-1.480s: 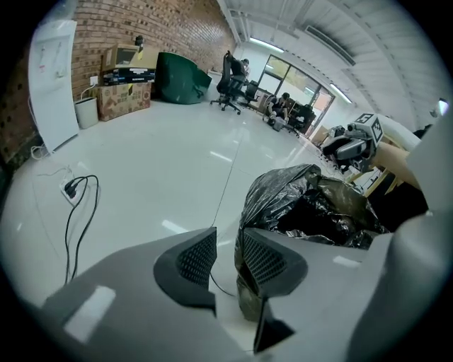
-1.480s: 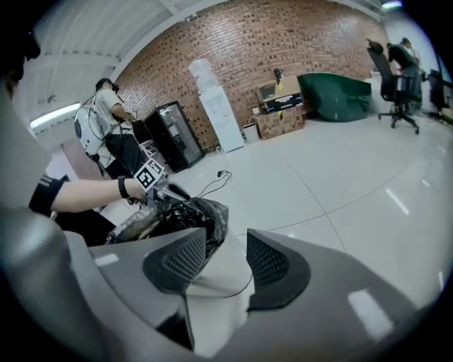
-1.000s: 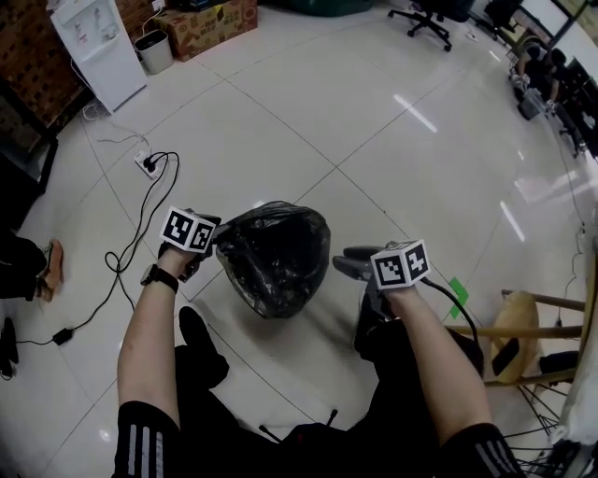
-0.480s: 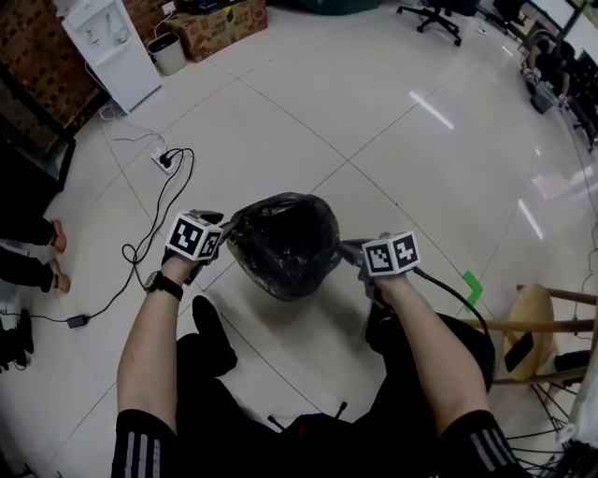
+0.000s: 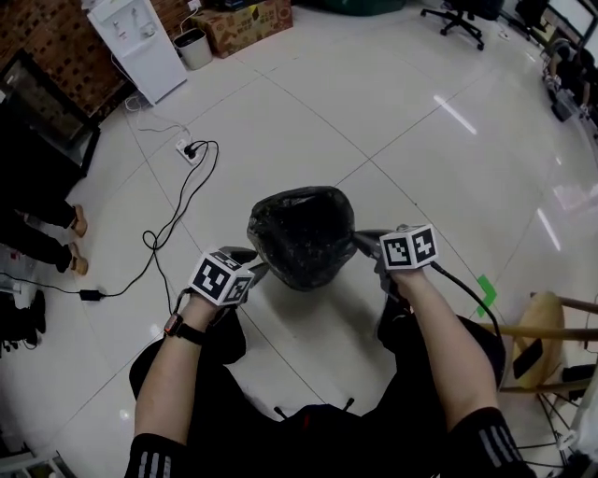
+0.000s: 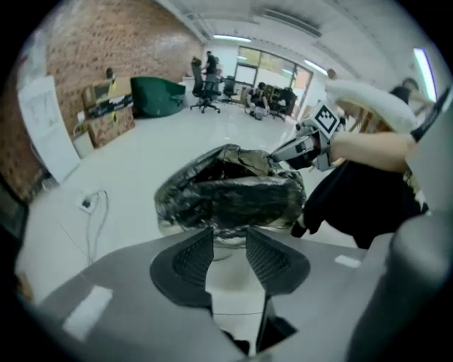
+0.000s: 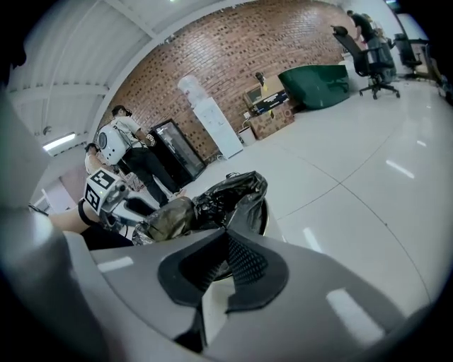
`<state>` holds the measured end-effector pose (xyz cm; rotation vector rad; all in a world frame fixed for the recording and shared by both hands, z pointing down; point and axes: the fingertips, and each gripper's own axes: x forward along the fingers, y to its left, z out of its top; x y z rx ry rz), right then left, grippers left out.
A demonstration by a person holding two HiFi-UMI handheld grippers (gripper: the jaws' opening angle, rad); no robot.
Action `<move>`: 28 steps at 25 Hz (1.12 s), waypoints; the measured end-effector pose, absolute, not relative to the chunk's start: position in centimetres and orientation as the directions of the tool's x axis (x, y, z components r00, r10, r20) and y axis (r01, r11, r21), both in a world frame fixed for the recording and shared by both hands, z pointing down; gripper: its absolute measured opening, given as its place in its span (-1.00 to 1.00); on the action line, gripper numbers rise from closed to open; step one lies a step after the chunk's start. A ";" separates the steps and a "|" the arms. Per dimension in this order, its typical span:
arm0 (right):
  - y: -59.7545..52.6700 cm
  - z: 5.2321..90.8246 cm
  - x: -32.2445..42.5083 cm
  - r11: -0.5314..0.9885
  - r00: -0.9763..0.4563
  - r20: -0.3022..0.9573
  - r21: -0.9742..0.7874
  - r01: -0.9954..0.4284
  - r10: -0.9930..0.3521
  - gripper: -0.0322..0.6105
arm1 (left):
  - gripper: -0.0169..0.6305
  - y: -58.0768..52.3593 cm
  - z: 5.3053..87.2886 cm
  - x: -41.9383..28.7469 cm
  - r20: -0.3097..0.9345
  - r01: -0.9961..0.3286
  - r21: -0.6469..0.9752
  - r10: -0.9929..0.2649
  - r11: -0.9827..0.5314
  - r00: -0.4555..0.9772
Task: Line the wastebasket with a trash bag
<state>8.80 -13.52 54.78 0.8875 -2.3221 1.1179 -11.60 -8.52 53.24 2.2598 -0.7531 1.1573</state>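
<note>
A wastebasket stands on the white tile floor with a black trash bag (image 5: 301, 233) crumpled over its top; the bag hides most of it. My right gripper (image 5: 363, 245) is at the bag's right side, jaws shut on the bag's edge (image 7: 244, 201) beside the metal rim (image 7: 272, 215). My left gripper (image 5: 254, 272) hangs off the bag's near-left side, apart from it. Its jaws have just been opening, and the gap between its fingertips (image 6: 200, 244) holds nothing. In the left gripper view the bag (image 6: 230, 191) lies just beyond the tips.
A power strip with a trailing black cable (image 5: 192, 149) lies on the floor to the left. Beyond it stand a water dispenser (image 5: 135, 42), a small bin (image 5: 194, 47) and a cardboard box (image 5: 248, 21). A wooden stool (image 5: 547, 327) is at the right; someone's legs (image 5: 37, 233) at the left.
My right gripper came in from beside the bag to its right edge and shut there. My left gripper left the bag's left edge and drew back towards me.
</note>
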 end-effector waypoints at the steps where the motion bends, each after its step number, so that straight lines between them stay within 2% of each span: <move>1: -13.4 54.9 9.0 0.477 -0.709 0.604 -0.533 -0.699 -0.365 -0.88 | -0.51 -7.3 54.5 -11.3 0.828 -0.675 0.237 -0.218 -0.699 0.517; 4: -13.1 55.4 9.4 0.474 -0.699 0.621 -0.524 -0.707 -0.356 -0.88 | -0.44 -6.1 57.8 -11.0 0.816 -0.693 0.333 -0.172 -0.639 0.552; 7: -13.0 56.0 9.2 0.477 -0.700 0.626 -0.525 -0.704 -0.343 -0.88 | -0.44 -6.6 58.7 -10.7 0.752 -0.706 0.488 -0.163 -0.514 0.638; 10: -12.9 56.5 9.5 0.475 -0.697 0.635 -0.526 -0.705 -0.332 -0.88 | -0.43 -6.6 59.4 -9.4 0.686 -0.675 0.623 -0.137 -0.396 0.714; 12: -12.9 56.5 9.4 0.474 -0.700 0.634 -0.530 -0.703 -0.330 -0.88 | -0.45 -6.8 59.2 -8.3 0.651 -0.646 0.667 -0.133 -0.372 0.748; 15: -13.1 56.4 9.1 0.482 -0.704 0.628 -0.529 -0.698 -0.330 -0.88 | -0.88 -7.0 59.3 -8.0 0.682 -0.658 0.619 -0.123 -0.429 0.721; 16: -13.1 56.5 9.2 0.487 -0.703 0.631 -0.524 -0.699 -0.330 -0.88 | -0.94 -6.8 59.7 -8.1 0.702 -0.664 0.596 -0.108 -0.451 0.704; 20: -12.8 57.4 9.9 0.491 -0.680 0.662 -0.499 -0.714 -0.316 -0.88 | -0.94 -5.3 61.0 -8.4 0.751 -0.665 0.551 -0.048 -0.504 0.659; 28: -11.8 60.1 10.9 0.506 -0.631 0.727 -0.449 -0.736 -0.272 -0.88 | -0.95 -4.6 63.2 -9.2 0.811 -0.690 0.488 -0.014 -0.534 0.584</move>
